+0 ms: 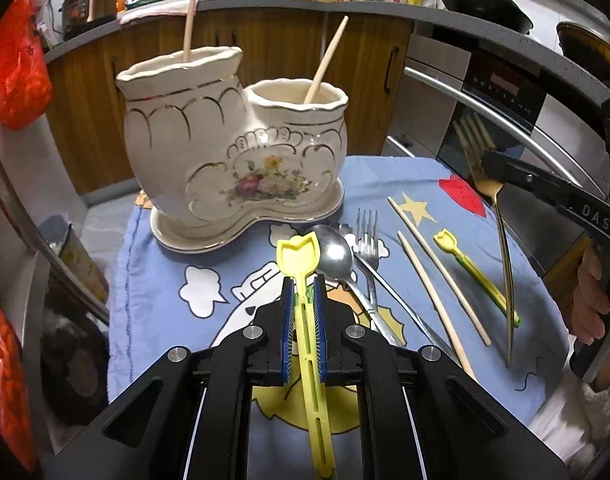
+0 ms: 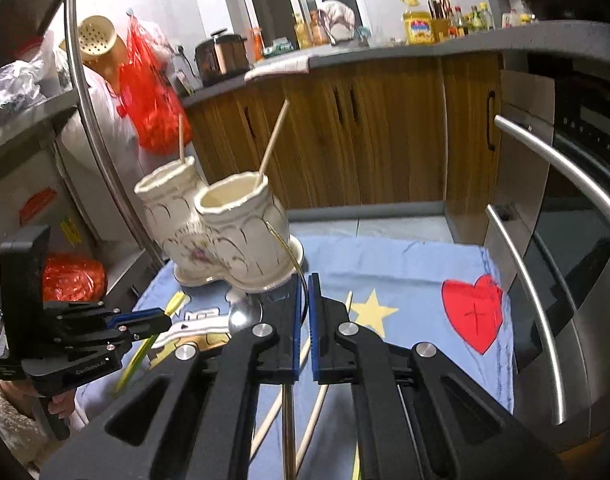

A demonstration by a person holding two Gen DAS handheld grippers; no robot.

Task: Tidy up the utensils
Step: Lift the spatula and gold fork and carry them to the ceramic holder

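A: Left gripper [image 1: 304, 280] — state?

B: Closed on the yellow plastic scoop [image 1: 301, 264]. Blue pads clamp its slotted handle just below the tulip-shaped head; the handle runs back between the fingers toward the camera. The gripper is pitched down toward the bench, and the scoop is lifted clear of the blue cartoon cloth [image 1: 165, 280].

A: And the right?

B: Right gripper [image 2: 304, 312] is clamped on the gold fork [image 1: 501, 236]. In the left wrist view, the black fingers pinch it at the neck, just under the tines; the tines point up and the handle hangs down with its tip near the cloth. From the right wrist view the fork shows only as a thin gold edge between nearly touching blue pads. That gripper tilts down less steeply than the left. A hand [image 1: 593, 300] wraps its grip at the right edge of the frame.

A: Holder position?

B: The cream ceramic utensil holder [image 1: 233, 140], two joined compartments with floral print, stands upright on its dish at the far left part of the cloth. One wooden chopstick [image 1: 190, 20] leans in the taller compartment and another [image 1: 327, 60] in the shorter one.

A: What is left on the cloth?

B: A steel spoon [image 1: 337, 256] and steel fork [image 1: 367, 240] overlapping just beyond the scoop head, two loose chopsticks [image 1: 437, 276] to their right, then a second yellow scoop [image 1: 473, 272] beside the hanging fork handle.
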